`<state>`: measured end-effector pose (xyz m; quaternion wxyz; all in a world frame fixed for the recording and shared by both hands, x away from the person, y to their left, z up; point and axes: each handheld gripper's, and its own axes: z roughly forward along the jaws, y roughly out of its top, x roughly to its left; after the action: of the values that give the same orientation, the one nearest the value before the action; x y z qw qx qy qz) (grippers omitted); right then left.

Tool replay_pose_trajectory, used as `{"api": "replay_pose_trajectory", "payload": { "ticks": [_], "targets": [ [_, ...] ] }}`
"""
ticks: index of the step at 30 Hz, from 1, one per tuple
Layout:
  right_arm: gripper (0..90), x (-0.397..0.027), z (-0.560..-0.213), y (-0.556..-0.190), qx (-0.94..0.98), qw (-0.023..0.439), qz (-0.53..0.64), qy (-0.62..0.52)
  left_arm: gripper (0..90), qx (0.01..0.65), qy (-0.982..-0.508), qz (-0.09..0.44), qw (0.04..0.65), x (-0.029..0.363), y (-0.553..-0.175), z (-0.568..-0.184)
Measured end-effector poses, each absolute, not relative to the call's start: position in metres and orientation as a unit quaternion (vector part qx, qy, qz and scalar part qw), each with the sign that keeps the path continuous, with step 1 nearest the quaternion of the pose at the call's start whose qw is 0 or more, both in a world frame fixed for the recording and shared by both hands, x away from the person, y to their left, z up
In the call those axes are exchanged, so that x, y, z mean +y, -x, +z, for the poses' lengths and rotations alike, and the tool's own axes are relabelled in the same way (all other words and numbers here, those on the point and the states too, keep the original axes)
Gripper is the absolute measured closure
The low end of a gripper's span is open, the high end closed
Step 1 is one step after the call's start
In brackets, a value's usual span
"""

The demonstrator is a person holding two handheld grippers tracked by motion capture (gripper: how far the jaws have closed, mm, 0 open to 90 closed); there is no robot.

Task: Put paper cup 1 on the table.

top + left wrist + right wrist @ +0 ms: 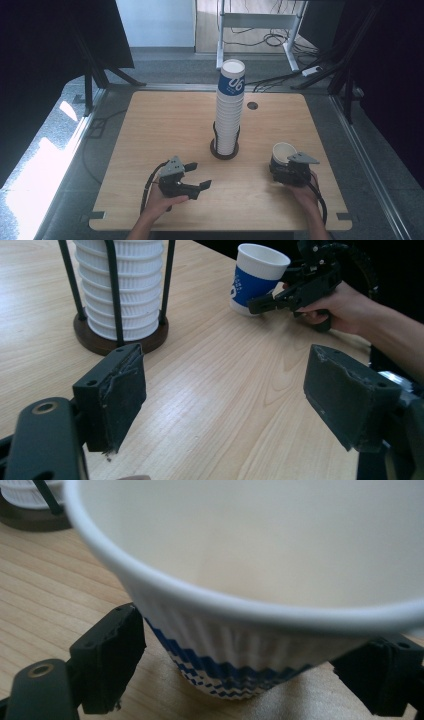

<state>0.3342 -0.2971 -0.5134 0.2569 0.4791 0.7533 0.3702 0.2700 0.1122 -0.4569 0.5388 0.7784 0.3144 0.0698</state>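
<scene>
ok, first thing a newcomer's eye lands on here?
The tall stack of white cups in its dark wire holder at the table's centre. Next, the single blue-and-white cup at the right, standing between the right gripper's open jaws. The left gripper is open and empty.

Black left gripper (199, 176) and right gripper (291, 172) — grey three-cornered top plates, worn dark pads, trailing black cables, bare forearms
</scene>
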Motion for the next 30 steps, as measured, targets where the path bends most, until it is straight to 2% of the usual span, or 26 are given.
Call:
{"api": "replay_pose_trajectory", "payload": {
  "ticks": [14, 17, 23, 30],
  "targets": [
    [8.6, -0.309, -0.49, -0.302, 0.712, 0.26, 0.426, -0.494, 16.3, 0.328, -0.788, 0.111, 0.508, 0.115, -0.27, -0.459],
    [8.6, -0.313, -0.482, -0.292, 0.708, 0.272, 0.432, -0.488, 16.3, 0.329, -0.789, 0.113, 0.506, 0.115, -0.27, -0.46],
    [14.6, -0.315, -0.462, -0.278, 0.692, 0.302, 0.472, -0.455, 17.5, 0.342, -0.786, 0.114, 0.502, 0.118, -0.271, -0.461],
    [19.7, -0.301, -0.445, -0.266, 0.7, 0.285, 0.523, -0.393, 18.5, 0.352, -0.784, 0.133, 0.493, 0.121, -0.271, -0.461]
  ]
}}
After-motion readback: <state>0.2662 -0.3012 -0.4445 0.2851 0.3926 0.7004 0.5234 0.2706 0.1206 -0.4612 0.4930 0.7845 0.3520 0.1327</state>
